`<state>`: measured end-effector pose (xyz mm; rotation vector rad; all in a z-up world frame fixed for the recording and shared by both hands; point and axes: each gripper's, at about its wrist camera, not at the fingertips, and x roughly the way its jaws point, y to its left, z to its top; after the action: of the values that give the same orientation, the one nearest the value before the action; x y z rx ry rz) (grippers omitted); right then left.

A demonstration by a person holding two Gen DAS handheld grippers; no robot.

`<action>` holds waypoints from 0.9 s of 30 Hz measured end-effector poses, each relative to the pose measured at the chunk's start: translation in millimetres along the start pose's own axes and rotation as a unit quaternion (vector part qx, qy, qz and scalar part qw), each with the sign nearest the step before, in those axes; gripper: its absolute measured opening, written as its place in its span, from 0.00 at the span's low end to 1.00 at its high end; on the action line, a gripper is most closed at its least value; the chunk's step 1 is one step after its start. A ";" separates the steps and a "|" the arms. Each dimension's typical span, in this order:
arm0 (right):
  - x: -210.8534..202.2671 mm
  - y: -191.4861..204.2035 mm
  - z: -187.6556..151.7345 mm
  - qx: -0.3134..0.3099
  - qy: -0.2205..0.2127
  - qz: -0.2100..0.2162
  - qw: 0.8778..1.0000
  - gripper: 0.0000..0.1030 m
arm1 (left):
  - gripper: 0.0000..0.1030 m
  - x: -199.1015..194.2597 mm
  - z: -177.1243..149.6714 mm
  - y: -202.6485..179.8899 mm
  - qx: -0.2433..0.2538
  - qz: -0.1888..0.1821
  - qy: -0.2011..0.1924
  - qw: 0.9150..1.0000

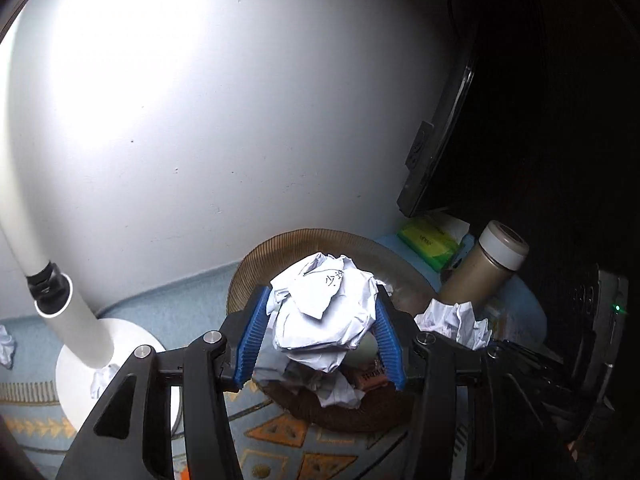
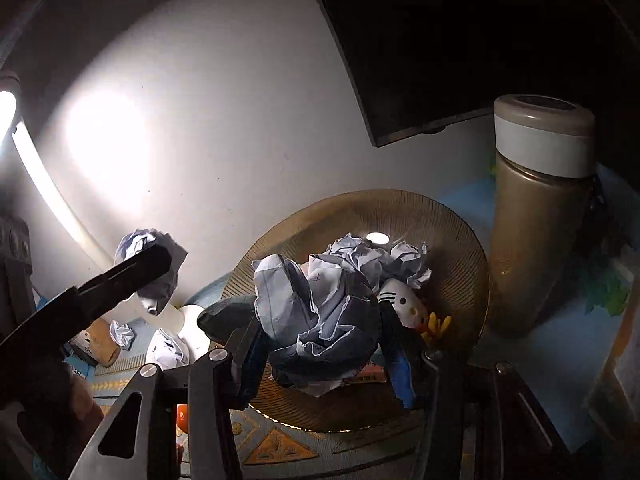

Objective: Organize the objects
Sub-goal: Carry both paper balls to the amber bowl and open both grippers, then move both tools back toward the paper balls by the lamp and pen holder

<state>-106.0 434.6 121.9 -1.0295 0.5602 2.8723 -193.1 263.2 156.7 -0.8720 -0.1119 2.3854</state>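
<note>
My left gripper [image 1: 323,292] is shut on a crumpled white paper ball [image 1: 324,312] with handwriting on it, held above a brown ribbed glass plate [image 1: 280,248]. My right gripper [image 2: 320,320] is shut on a second crumpled paper ball [image 2: 316,320] over the same plate [image 2: 452,232]. More crumpled paper [image 2: 376,256] and a small white toy [image 2: 404,304] lie in the plate. In the right wrist view a dark finger [image 2: 132,272] of the left gripper shows at the left with its ball [image 2: 152,248]. The right gripper's ball [image 1: 456,322] appears at the right of the left wrist view.
A tan thermos [image 2: 536,216] stands right of the plate, a green tissue pack [image 1: 430,240] behind it. A white lamp base [image 1: 76,364] and pole sit at the left. Loose paper balls [image 2: 168,348] and a cardboard box [image 2: 96,340] lie on the patterned blue cloth. A dark monitor [image 2: 420,60] hangs behind.
</note>
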 end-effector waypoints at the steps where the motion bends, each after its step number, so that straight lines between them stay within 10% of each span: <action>1: 5.9 -0.4 -0.1 -0.003 0.003 -0.001 1.000 0.55 | 0.55 11.2 3.0 -0.2 0.002 0.004 -0.001 1.000; 4: 17.8 -2.3 -3.1 -0.012 0.010 -0.014 1.000 0.72 | 0.99 38.0 4.1 4.2 -0.002 0.011 0.015 1.000; 11: 4.8 -6.4 -15.4 -0.008 0.016 -0.008 1.000 0.72 | 0.99 12.7 -13.2 22.8 -0.032 -0.004 0.015 0.999; 20: -43.6 42.9 -38.0 -0.060 -0.006 0.010 0.998 0.72 | 0.98 -114.4 -46.9 34.5 -0.034 0.016 -0.043 0.998; 27: -52.5 96.8 -72.6 -0.094 0.007 0.055 0.994 0.72 | 0.99 -210.6 -89.3 65.3 -0.053 0.113 -0.091 0.988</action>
<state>-36.2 323.3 133.7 -1.0737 0.3641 3.0664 -42.5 81.6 187.9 -0.7462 -0.2255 2.6906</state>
